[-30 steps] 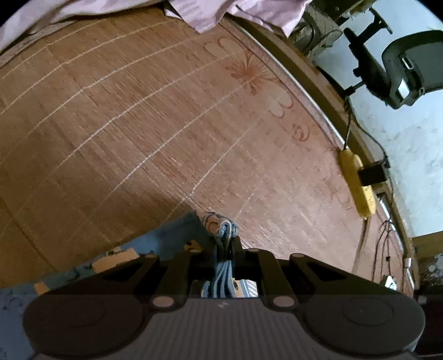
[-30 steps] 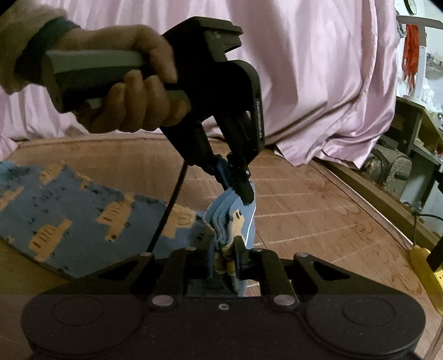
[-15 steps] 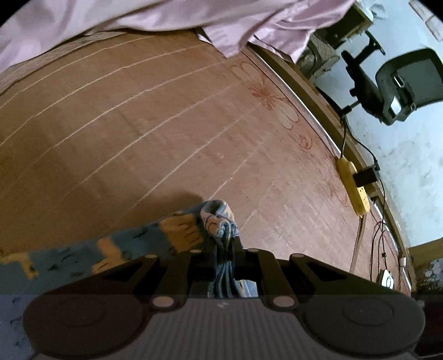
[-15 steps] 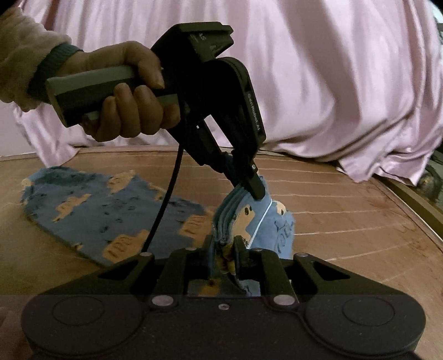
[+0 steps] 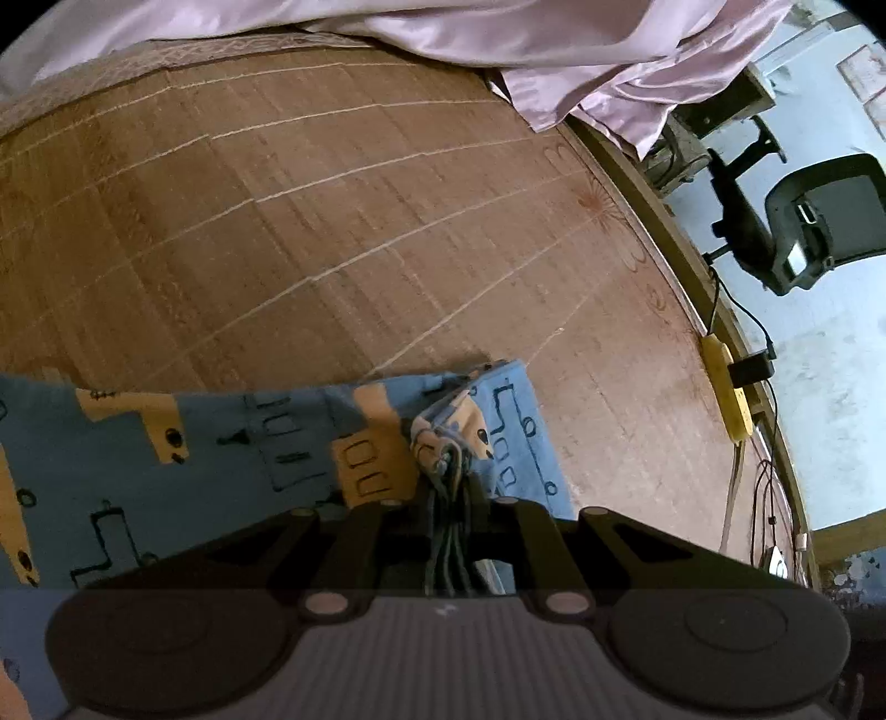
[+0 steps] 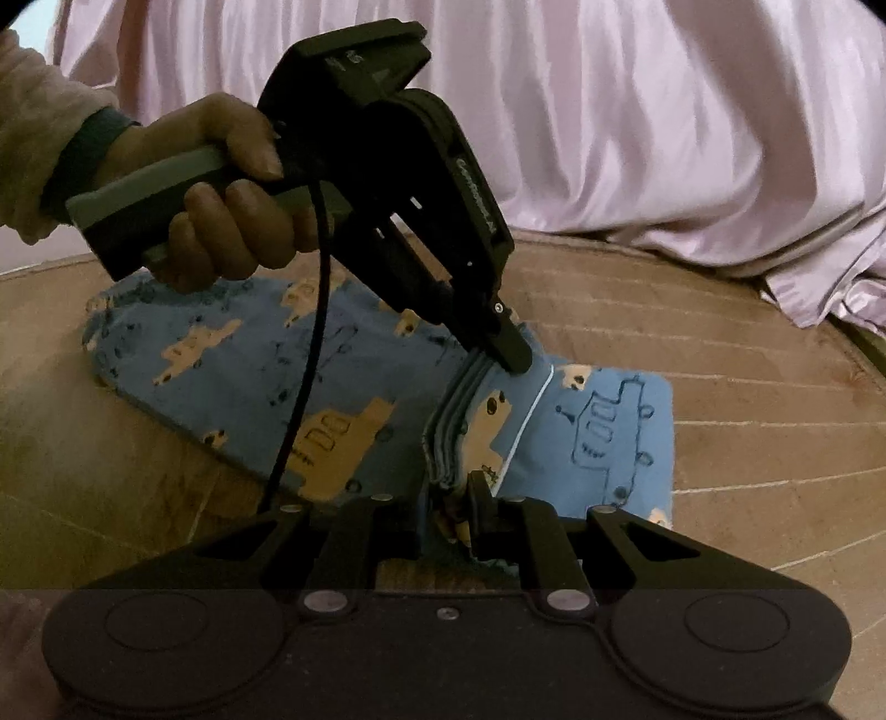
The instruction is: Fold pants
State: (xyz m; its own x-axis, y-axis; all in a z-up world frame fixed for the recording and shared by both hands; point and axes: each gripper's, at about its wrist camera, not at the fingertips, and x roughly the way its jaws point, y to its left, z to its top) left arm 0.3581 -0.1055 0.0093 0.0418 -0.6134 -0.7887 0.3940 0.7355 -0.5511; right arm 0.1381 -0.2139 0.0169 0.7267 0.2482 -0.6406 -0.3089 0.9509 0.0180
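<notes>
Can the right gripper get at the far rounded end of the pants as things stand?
Probably not yet. The right gripper is shut on a bunched edge of the pants, and the left gripper pinches the same bunch. The far end lies flat on the mat, uncovered, but reaching it means letting go first.

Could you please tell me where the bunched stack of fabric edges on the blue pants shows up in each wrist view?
Left wrist view: the bunched edges sit low and centre, clamped between the left gripper fingers.
Right wrist view: they run from the right gripper, low and centre, up to the left gripper.
Shared landmark: the pink satin sheet beyond the woven mat.
</notes>
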